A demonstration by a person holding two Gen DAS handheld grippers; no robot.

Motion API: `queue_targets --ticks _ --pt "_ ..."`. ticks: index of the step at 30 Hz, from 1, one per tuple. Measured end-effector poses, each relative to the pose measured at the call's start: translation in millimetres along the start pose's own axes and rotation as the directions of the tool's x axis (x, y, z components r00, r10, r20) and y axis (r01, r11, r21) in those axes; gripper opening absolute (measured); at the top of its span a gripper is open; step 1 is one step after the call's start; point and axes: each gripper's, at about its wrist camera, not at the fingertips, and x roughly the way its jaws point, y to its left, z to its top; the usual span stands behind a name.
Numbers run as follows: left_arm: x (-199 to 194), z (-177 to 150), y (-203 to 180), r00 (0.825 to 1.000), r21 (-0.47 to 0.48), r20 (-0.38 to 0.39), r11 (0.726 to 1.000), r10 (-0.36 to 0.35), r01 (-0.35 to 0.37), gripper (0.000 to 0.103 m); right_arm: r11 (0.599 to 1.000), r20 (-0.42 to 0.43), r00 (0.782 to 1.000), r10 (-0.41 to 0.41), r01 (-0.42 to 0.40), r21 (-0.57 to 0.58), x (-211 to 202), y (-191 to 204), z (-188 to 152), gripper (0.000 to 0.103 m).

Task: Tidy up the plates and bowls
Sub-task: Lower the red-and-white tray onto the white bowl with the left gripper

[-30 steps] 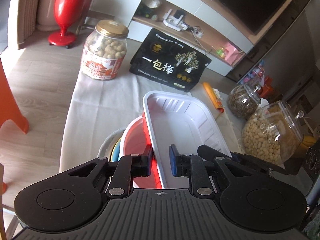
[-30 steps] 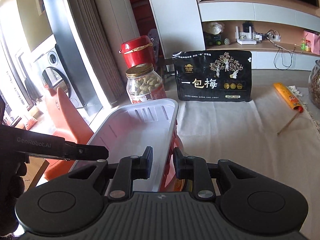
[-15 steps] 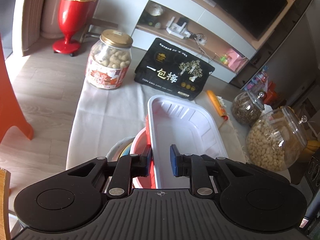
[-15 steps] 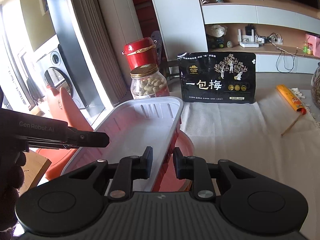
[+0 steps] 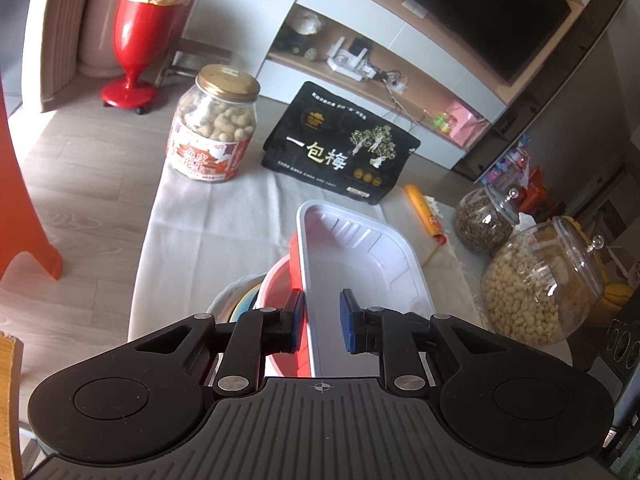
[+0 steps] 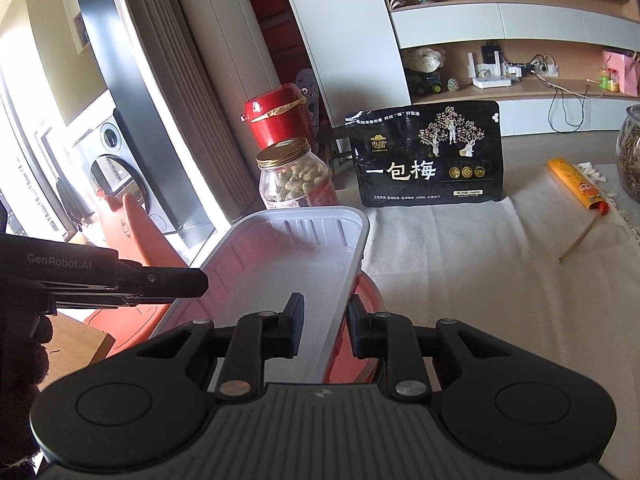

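Observation:
A white rectangular plastic tray with a red outer wall is held in the air over a red bowl that sits on stacked plates. My left gripper straddles the tray's left rim, its jaws narrow around it. My right gripper straddles the tray's right rim the same way, with the red bowl just below. The left gripper's finger shows as a black bar in the right wrist view.
On the white tablecloth stand a peanut jar, a black snack bag, an orange packet and two glass jars. The table's left edge drops to the wooden floor. An orange chair stands at the left.
Both grippers have lifted and pulled back with the tray, so the table items look farther away. The tray has risen a little off the red bowl.

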Motion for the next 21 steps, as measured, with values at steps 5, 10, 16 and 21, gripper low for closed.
queue_targets --ticks 5,10,16,21 --pt "2.6 -0.2 5.5 1.000 -0.021 -0.014 1.000 0.017 -0.018 0.020 1.000 0.011 1.000 0.006 -0.006 -0.025 -0.6 6.2 0.0 0.025" --pt "6.0 -3.6 -1.2 1.000 0.011 -0.023 1.000 0.012 -0.011 0.020 0.999 0.014 0.999 -0.039 0.040 -0.035 3.0 3.9 -2.0 0.025" --pt "-0.3 -1.9 -2.0 1.000 0.003 -0.006 1.000 0.021 -0.021 0.020 0.998 0.019 0.998 -0.057 0.057 -0.017 1.7 -2.9 -0.9 0.025" --pt "-8.3 -0.8 -2.9 0.999 -0.010 -0.015 0.999 0.040 -0.040 0.020 0.999 0.032 0.999 -0.043 0.043 -0.013 -6.4 -2.1 -1.0 0.025"
